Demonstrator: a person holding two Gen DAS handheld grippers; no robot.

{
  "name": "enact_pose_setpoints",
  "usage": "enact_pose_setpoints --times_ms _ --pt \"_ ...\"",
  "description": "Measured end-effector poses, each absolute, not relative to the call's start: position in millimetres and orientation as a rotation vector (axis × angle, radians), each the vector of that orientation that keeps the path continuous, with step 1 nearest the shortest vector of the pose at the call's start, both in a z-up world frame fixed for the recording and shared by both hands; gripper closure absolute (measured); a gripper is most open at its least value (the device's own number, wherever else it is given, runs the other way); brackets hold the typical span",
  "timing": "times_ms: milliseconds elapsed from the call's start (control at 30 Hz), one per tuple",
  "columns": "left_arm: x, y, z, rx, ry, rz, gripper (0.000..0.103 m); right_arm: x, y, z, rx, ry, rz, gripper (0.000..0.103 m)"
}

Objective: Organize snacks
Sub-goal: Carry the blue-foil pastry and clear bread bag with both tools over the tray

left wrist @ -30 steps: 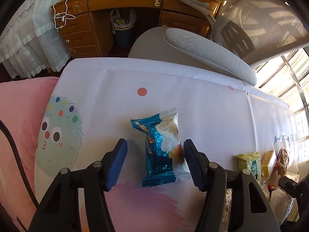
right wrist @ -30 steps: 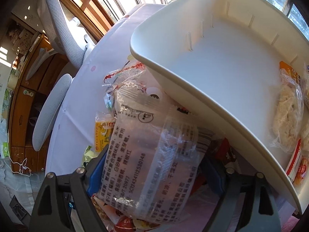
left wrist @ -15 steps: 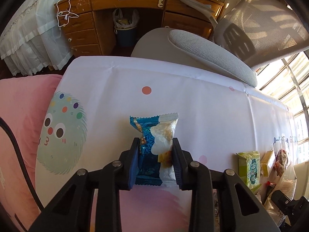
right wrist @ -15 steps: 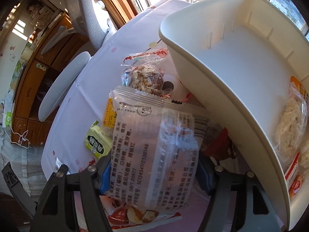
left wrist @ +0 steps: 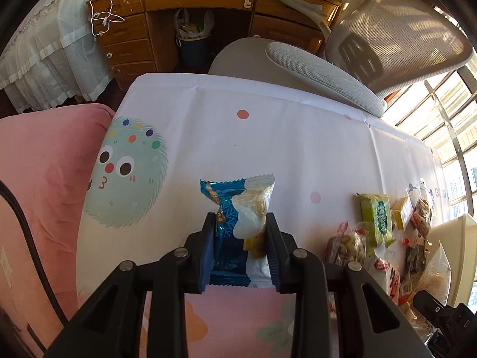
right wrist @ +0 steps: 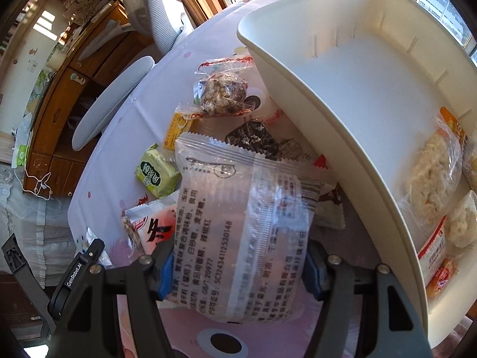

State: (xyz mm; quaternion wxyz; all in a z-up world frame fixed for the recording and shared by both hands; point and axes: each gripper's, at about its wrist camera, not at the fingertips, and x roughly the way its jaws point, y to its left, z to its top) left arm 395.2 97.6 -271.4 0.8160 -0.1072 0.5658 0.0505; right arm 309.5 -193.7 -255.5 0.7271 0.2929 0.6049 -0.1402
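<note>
My left gripper (left wrist: 240, 249) pinches the blue-and-clear foil snack packet (left wrist: 238, 223); my right gripper (right wrist: 238, 264) clamps the clear printed crinkly snack bag (right wrist: 241, 223) — slippery film could slide out before reaching the white plastic tray (right wrist: 342, 125) up-right.

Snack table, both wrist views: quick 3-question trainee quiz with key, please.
1. True or false: the left hand-held gripper is empty.
2. What does the right hand-held gripper hold?
A. green packet
B. clear packet with printed text
C. white bin
3. Fill in: the green packet lies on the ____, outside the white bin.

Key:
1. False. It is shut on the blue packet.
2. B. The clear packet sits between its pads.
3. Tablecloth.
</note>
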Motion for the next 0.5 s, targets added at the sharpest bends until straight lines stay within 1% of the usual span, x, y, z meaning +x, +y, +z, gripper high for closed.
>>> enact_pose_setpoints --times_ms 500 --pt "284 102 -208 -0.200 1.212 0.015 0.074 232 -174 -206 0.510 1.277 -0.154 0.036"
